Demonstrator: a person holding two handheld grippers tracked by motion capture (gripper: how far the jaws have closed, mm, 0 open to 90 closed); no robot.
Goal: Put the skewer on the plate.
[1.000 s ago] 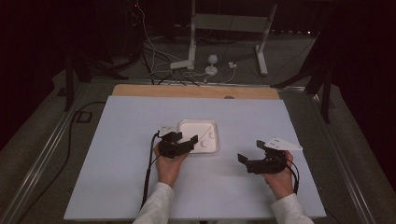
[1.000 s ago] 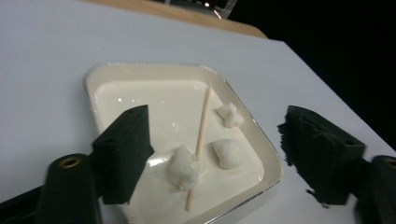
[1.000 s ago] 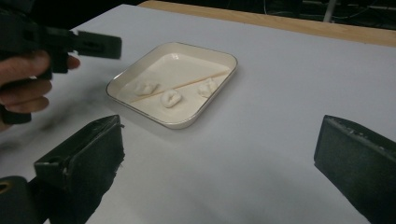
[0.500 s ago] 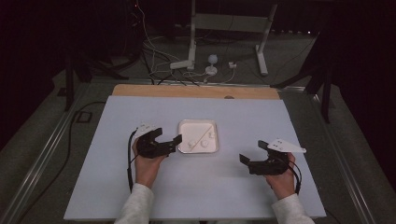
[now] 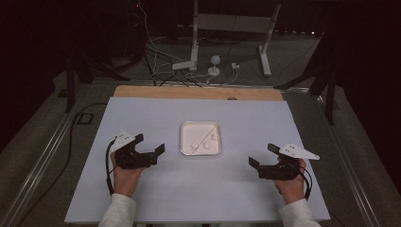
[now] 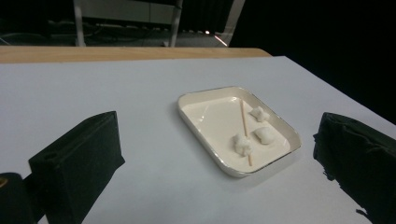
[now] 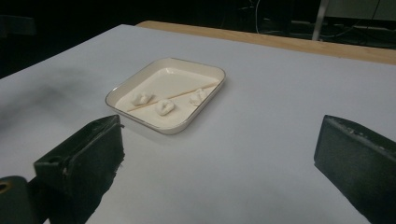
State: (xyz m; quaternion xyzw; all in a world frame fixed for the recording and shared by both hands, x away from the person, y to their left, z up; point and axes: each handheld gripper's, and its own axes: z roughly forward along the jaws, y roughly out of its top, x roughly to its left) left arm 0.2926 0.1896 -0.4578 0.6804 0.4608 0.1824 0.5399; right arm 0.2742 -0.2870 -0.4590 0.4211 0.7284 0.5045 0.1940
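From the high view, the left gripper (image 5: 150, 150) has pulled back off the tray (image 5: 200, 150) and slid out to the left compared with a second ago, when it sat right at the tray's left edge. Its jaws have just been opening, with nothing between them. The right gripper (image 5: 264, 155) has barely budged, parked well to the right of the tray. The tray sits mid-table on the white board (image 5: 142, 118), lots of bare board on every side, and the wooden strip (image 5: 198, 92) runs along the far edge. Both grippers point inward at the tray, each well apart from it.

Left gripper view: the jaws stand wide, one at each bottom corner, empty, touching nothing. The tray (image 6: 205, 95) lies ahead between them, slightly right of centre, with a thin stick (image 6: 244, 126) lying across it and three small white lumps (image 6: 242, 143) beside the stick. The board's right edge drops off into dark just past the tray.

Right gripper view: same deal, jaws spread wide and empty. The tray (image 7: 140, 81) sits ahead toward the left, stick (image 7: 173, 97) running its length, lumps (image 7: 165, 106) strung along it. Open board all round; the wooden strip (image 7: 280, 42) shows at the back.
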